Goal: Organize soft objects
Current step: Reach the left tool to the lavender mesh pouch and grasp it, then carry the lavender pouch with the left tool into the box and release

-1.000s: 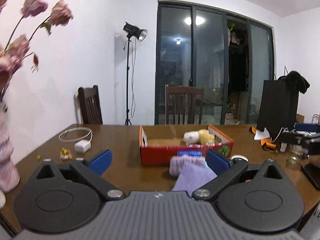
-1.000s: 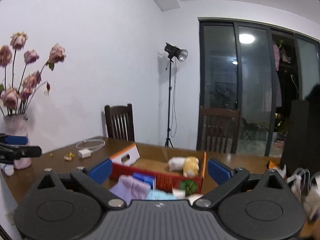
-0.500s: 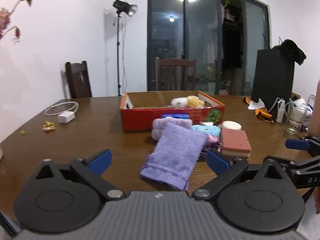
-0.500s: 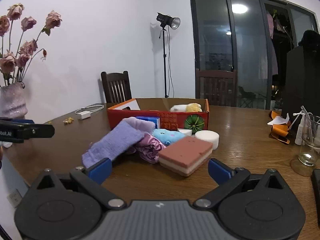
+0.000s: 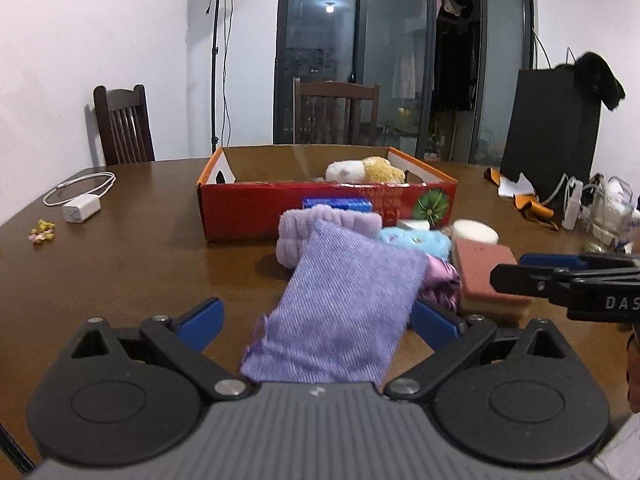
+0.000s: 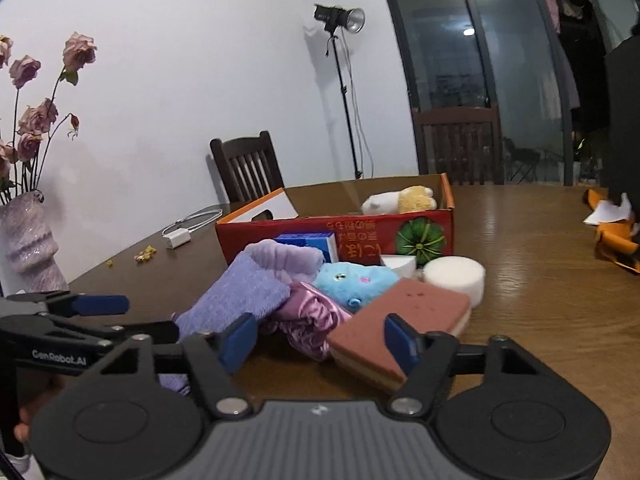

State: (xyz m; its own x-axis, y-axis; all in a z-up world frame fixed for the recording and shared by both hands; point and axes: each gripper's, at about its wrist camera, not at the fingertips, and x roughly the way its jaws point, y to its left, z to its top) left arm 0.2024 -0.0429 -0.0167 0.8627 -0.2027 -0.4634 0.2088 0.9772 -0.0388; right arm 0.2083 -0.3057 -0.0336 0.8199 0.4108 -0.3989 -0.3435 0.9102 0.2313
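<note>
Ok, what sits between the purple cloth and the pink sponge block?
A shiny pink satin bundle sits between the purple cloth and the pink sponge block, seen best in the right wrist view.

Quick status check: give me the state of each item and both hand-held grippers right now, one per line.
Left hand-held gripper: open, straddling the purple cloth pouch.
Right hand-held gripper: open, holding nothing.
Purple cloth pouch: lying on the table, propped on the pile.
Red cardboard box: open-topped.
White and yellow plush: inside the box.
Pink sponge block: on the table, outside the box.
Blue plush: in the pile, outside the box.
</note>
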